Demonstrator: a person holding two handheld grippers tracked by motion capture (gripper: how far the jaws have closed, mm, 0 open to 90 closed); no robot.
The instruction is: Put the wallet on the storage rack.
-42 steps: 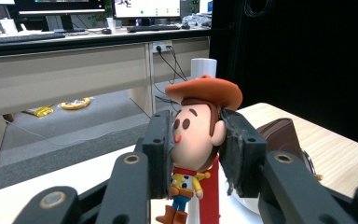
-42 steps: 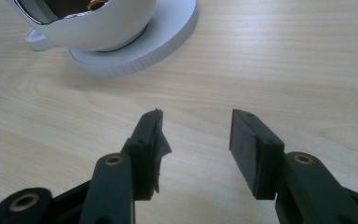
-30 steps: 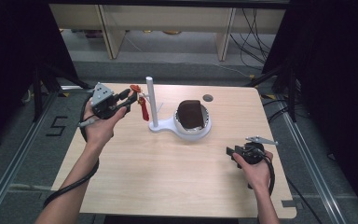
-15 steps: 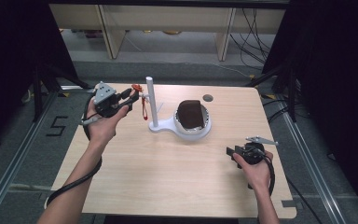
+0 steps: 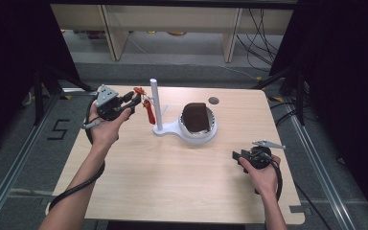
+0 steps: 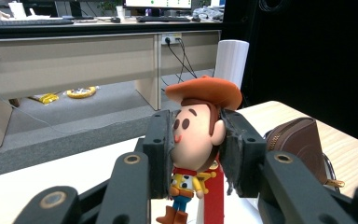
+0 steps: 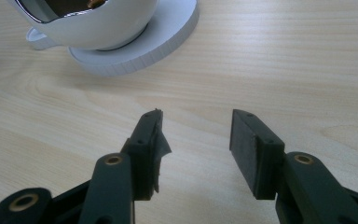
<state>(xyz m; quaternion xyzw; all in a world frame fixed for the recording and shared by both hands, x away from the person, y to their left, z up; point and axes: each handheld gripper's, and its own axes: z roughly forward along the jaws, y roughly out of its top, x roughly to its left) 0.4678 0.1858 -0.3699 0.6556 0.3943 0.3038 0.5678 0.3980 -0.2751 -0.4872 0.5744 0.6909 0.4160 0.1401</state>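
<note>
Shifted a little since a second ago: left tongs (image 5: pixel 135 99) with the cowboy figure (image 5: pixel 147 106), then close against the white post (image 5: pixel 156 106), now slightly back from it toward the bench's left edge. Right tongs (image 5: pixel 236 155) unmoved.

High view: left tongs held up over the far left part of the bench (image 5: pixel 172 191), pointing right toward the post, pinching the figure, a red strap hanging below it. Post upright on a white stand (image 5: pixel 170 129), a white bowl (image 5: pixel 211 132) on the same stand, a brown pouch (image 5: pixel 195 117) inside the bowl. Right tongs low over the near right part of the bench, pointing left, well apart from the stand.

Left gripper view: left tongs (image 6: pixel 196 154) pressed on both sides of the cowboy figure's (image 6: pixel 196 140) head, orange hat above the jaw tips, body and boots hanging below between the jaws. White post (image 6: pixel 230 58) just behind the hat; brown pouch (image 6: pixel 296 137) off to the right; floor and desks beyond the bench edge.

Right gripper view: right tongs (image 7: pixel 196 135) spread, bare bench (image 7: pixel 284 70) between the jaws. White bowl (image 7: pixel 98 23) on its round base at the top left, well ahead of the jaw tips.
</note>
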